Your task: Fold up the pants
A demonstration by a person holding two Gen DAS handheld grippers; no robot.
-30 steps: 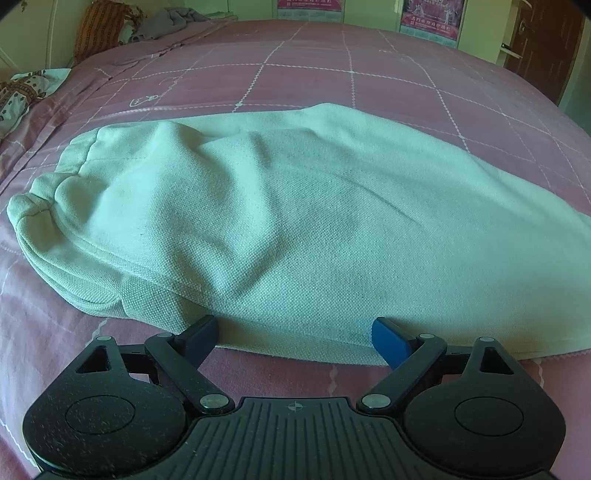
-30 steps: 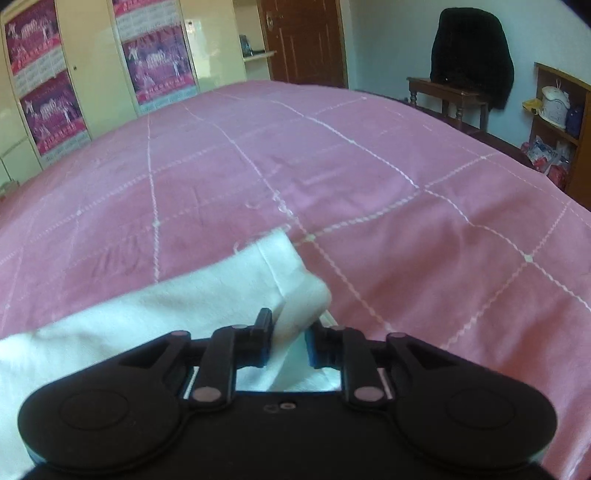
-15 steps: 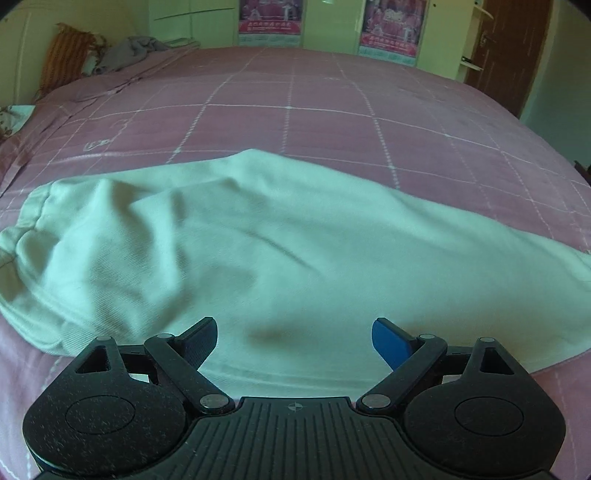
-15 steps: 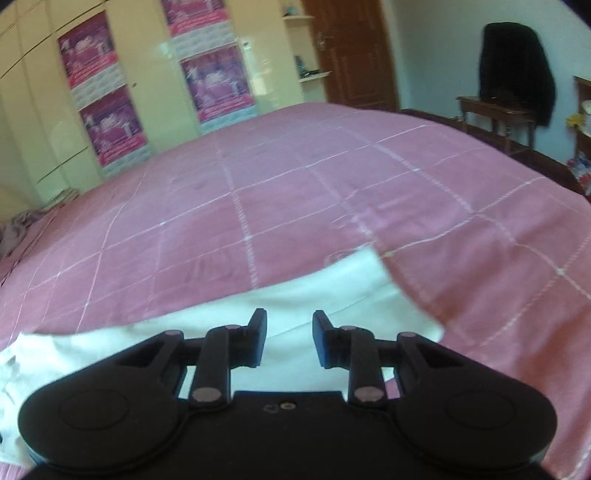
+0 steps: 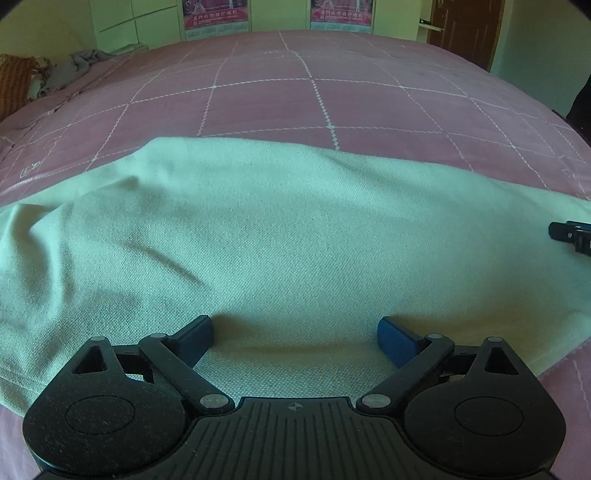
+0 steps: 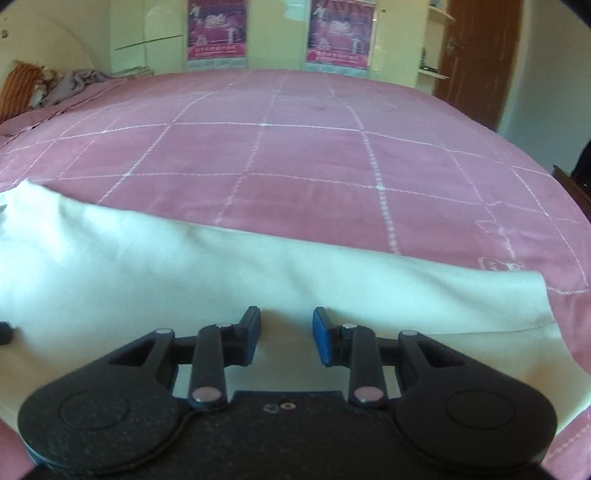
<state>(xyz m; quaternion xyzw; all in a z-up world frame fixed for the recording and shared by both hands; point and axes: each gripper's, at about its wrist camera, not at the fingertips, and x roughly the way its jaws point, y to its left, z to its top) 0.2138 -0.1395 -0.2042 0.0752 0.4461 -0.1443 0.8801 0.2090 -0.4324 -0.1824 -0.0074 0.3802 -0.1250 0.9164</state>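
Pale white pants (image 5: 277, 229) lie flat across the pink checked bed cover (image 5: 332, 99), lengthwise from left to right. My left gripper (image 5: 295, 325) hovers over their near edge, its jaws wide and still opening, with cloth below them but none pinched. In the right wrist view the leg end of the pants (image 6: 184, 269) stops at a hem at the right. There my right gripper (image 6: 286, 315) stands over the leg with a narrow gap between its pads, gripping nothing. One of its fingertips (image 5: 569, 236) pokes in at the right edge of the left wrist view.
The bed cover (image 6: 314, 158) stretches far behind the pants. A brown pillow (image 5: 14, 85) and crumpled grey clothes (image 5: 74, 70) lie at the far left. Pale wardrobe doors with posters (image 6: 218, 33) and a brown door (image 6: 476, 59) stand behind the bed.
My right gripper let go of the leg hem it pinched and slid left over the leg. My left gripper moved right along the pants, away from the waistband, and spread a little wider.
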